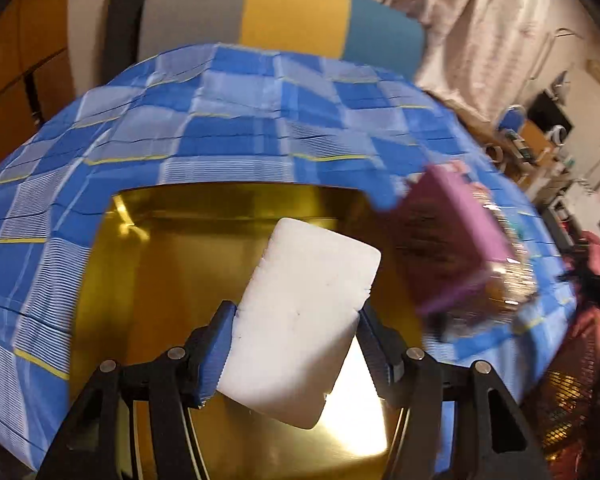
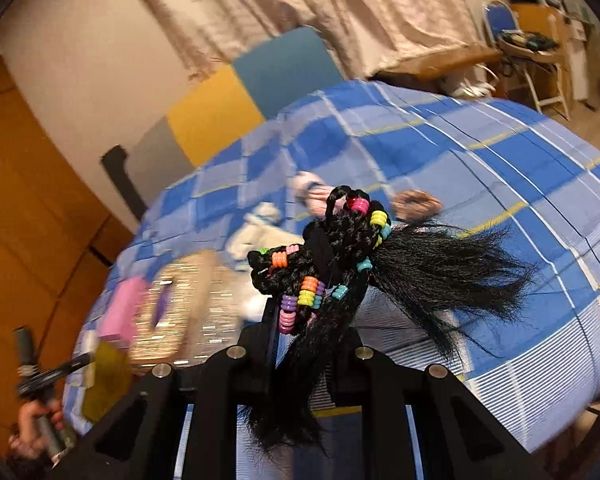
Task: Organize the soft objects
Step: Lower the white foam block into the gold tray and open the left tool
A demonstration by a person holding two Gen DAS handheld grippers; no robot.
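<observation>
checked bedspread (image 1: 228,128), white sponge (image 1: 300,320) — rectangular, soft

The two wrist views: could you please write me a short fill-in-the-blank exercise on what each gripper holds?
1. The left gripper grips a soft ____ foam block.
2. That block hangs above a shiny ____ metal tray.
3. The right gripper is shut on a black braided hairpiece with coloured ____.

Missing: white; gold; beads

Both wrist views look steeply down, close over checked bedspread (image 1: 228,120), their shared ground.
</observation>
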